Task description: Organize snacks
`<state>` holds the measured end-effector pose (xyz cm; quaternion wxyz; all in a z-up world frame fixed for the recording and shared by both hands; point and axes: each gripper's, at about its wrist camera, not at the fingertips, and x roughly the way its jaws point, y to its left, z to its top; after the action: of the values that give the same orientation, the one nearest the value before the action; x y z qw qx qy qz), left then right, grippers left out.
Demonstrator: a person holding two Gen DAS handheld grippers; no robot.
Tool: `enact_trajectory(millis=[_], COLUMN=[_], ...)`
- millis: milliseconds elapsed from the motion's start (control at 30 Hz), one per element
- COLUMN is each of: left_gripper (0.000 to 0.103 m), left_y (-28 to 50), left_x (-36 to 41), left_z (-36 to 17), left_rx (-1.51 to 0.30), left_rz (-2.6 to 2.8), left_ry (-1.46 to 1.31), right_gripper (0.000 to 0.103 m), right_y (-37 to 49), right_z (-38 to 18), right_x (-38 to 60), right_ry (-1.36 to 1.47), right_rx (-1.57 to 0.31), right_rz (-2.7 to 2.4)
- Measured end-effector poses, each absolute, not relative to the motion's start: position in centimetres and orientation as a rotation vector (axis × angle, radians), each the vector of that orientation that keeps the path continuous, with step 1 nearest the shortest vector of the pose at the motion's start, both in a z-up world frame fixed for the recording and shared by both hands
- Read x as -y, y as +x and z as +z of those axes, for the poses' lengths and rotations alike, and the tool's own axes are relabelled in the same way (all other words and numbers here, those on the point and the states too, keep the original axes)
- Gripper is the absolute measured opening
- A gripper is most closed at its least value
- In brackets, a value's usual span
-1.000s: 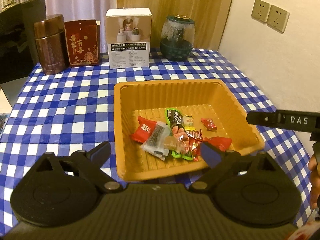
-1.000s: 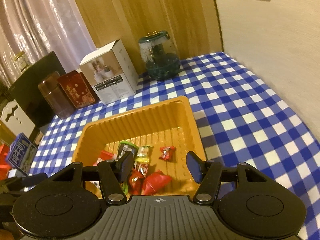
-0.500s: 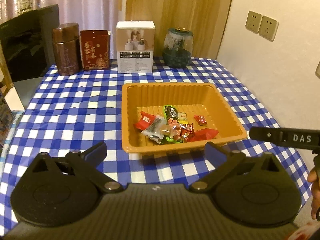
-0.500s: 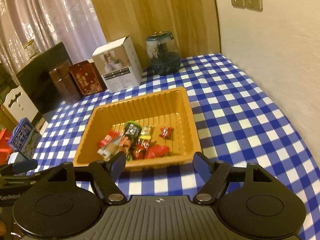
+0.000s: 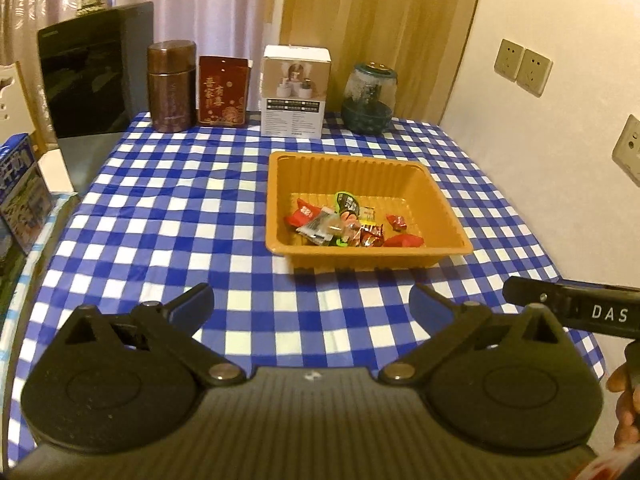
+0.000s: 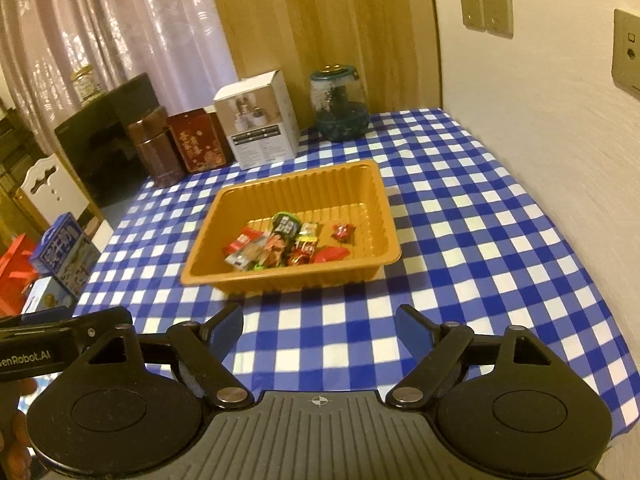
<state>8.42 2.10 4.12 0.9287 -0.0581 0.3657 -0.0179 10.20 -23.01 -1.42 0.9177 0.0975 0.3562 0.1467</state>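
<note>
The orange ribbed plastic tray [image 5: 448,216] sits a little right of centre in the left wrist view, on the table with the blue-and-white checked cloth [image 5: 168,216]. In it lies a loose pile of wrapped snacks [image 5: 344,226]: red sachets, a green-and-black pouch, a clear packet and a small red candy [image 6: 343,231] set slightly apart toward the right wall. No snack shows on the cloth outside the tray, so the gathering looks done, and the step in hand reads as a retreat from the tray.

The left gripper [image 5: 311,302] fills the bottom of its own view with its blue-padded fingers [image 5: 192,300] spread wide and nothing between them. The right gripper [image 6: 319,326] is opening its fingers at this moment, also with nothing between them; only bare cloth shows in the gap. Both hang over the near part of the table, well apart from the tray's near rim.

To finish well, the person should keep both grippers clear of the tray rim so it is not nudged, since it looks light and would probably slide easily on the cloth. The two tools sit close side by side, each showing at the edge of the other's view, so they should stay level and not cross. Along the top of the frame a brown metal canister [image 5: 170,86], a red printed tin [image 5: 223,91], a white cardboard box [image 5: 295,96] and a green-lidded glass jar [image 5: 370,98] stand in a row, well beyond the tray and out of the way.
</note>
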Motion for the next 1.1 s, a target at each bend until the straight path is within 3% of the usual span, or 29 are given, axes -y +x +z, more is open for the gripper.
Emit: enact_trajectory(millis=[1100], left_gripper=[0.103], left_y=[1.6], left_x=[-1.6], left_z=[4.8], left_rx=[-0.776], left_rz=[-0.023], left_ry=[-0.068], right_gripper=[0.084], right_y=[2.9], right_z=[-1.0], right_x=[23.1], right_ry=[0.153], right_rx=[-0.716], right_rz=[0.311])
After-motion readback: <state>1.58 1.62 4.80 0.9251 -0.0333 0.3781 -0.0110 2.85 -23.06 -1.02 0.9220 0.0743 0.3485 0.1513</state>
